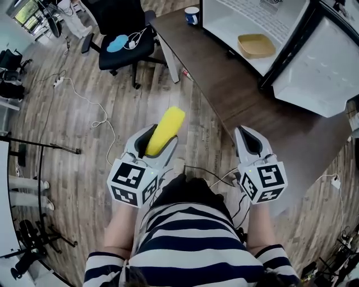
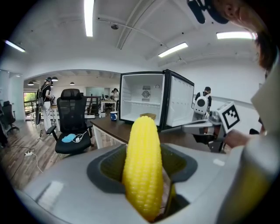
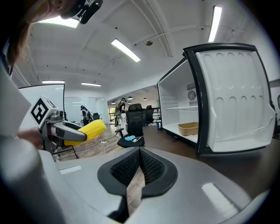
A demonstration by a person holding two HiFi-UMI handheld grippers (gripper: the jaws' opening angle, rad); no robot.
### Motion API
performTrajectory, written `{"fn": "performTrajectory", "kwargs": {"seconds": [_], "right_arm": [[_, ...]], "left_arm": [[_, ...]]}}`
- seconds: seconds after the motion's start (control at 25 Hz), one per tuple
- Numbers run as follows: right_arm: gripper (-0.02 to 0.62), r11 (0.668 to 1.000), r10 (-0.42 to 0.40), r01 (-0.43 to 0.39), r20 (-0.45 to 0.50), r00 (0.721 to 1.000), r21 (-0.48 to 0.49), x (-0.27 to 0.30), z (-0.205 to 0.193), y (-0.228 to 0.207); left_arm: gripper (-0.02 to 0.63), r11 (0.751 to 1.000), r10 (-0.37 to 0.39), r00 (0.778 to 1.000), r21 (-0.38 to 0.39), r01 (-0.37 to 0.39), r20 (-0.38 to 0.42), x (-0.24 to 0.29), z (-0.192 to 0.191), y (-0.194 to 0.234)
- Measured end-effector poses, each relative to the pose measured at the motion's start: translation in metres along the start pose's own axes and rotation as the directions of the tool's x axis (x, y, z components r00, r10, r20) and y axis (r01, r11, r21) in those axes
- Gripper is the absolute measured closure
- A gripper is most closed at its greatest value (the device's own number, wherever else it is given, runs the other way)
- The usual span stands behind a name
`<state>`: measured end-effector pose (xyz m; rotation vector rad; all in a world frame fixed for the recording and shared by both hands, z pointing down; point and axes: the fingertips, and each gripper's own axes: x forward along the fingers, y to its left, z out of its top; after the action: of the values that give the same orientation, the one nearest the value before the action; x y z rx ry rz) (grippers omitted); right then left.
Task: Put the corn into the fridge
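- While my left gripper [image 1: 161,138] has its jaws clamped on the corn [image 1: 166,129], well short of the fridge [image 1: 235,25], delivery is pending.
- Right gripper [image 1: 248,138]: jaws closed together, empty.
- Fridge: door wide open; carrying and placing remain, I judge.
- Dark table [image 1: 224,84] under the fridge; mug [image 1: 192,15] beside it.
- Plank floor [image 1: 84,129]; office chair [image 1: 120,28] left of the fridge.

We found the left gripper [image 1: 158,141] held forward at waist level, its jaws clamped on the corn [image 1: 166,129], whose free end projected forward past them. The right gripper [image 1: 251,143] was alongside, well apart from the left, with its jaws pressed together and nothing between them. Both forearms [image 1: 120,227] extended from striped sleeves [image 1: 101,264].
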<state>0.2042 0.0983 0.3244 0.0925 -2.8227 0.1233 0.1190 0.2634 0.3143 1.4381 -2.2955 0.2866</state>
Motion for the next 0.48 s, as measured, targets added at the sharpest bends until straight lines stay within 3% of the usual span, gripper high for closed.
{"fn": "performTrajectory", "kwargs": {"seconds": [0.48], "right_arm": [[0.597,0.998,-0.035,0.034,-0.020,0.999,-0.044,0.032,0.024,0.013]], "left_arm": [[0.606,0.998,-0.062,0.998,0.020,0.062,0.028,0.019,0.018,0.039]]}}
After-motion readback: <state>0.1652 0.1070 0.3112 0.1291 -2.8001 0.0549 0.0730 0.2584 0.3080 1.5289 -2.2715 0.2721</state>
